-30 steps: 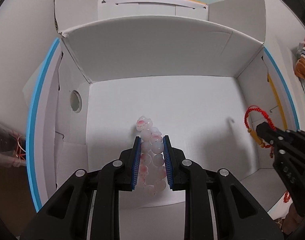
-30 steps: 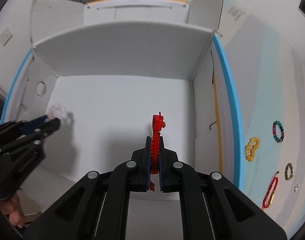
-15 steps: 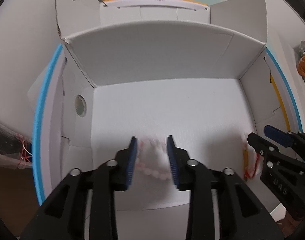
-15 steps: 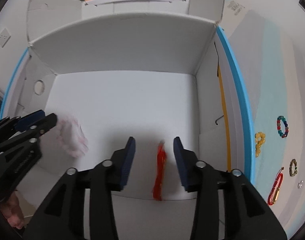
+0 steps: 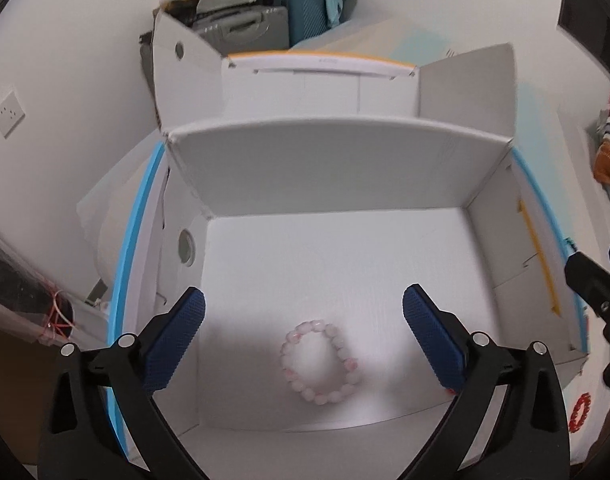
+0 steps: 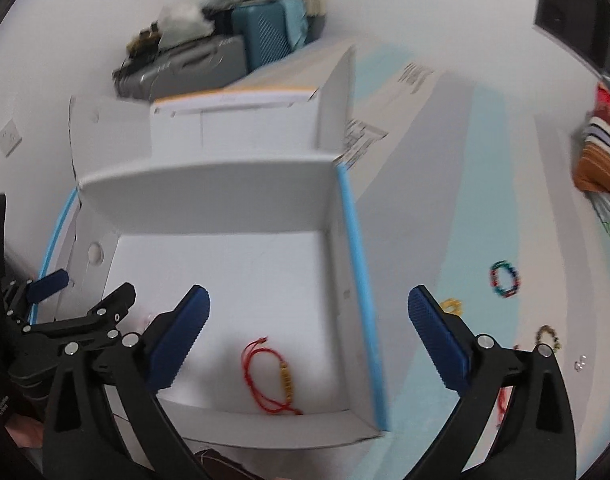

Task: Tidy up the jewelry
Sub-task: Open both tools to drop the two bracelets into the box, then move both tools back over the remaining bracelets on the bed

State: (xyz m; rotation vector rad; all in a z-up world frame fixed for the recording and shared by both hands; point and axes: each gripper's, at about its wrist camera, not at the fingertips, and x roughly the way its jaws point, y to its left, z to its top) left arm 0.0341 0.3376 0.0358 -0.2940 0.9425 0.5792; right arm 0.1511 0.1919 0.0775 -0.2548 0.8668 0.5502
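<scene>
A pale pink bead bracelet (image 5: pixel 322 361) lies flat on the floor of the open white cardboard box (image 5: pixel 337 184). My left gripper (image 5: pixel 303 320) is wide open and empty above it. A red cord bracelet with a gold charm (image 6: pixel 271 376) lies on the box floor (image 6: pixel 241 264) near the front right corner. My right gripper (image 6: pixel 309 320) is wide open and empty above the box's right wall. The left gripper also shows in the right wrist view (image 6: pixel 77 296) at the left edge.
On the light blue mat right of the box lie a multicoloured bead bracelet (image 6: pixel 504 279), a yellow bead bracelet (image 6: pixel 452 305), a dark gold chain bracelet (image 6: pixel 549 336) and small silver earrings (image 6: pixel 581 365). A red bead bracelet (image 5: pixel 580 408) lies outside the box. Suitcases (image 6: pixel 265 36) stand behind.
Both grippers opened and let go of their bracelets, which dropped onto the box floor. Both grippers then rose and pulled back; the right one shifted to the right.
</scene>
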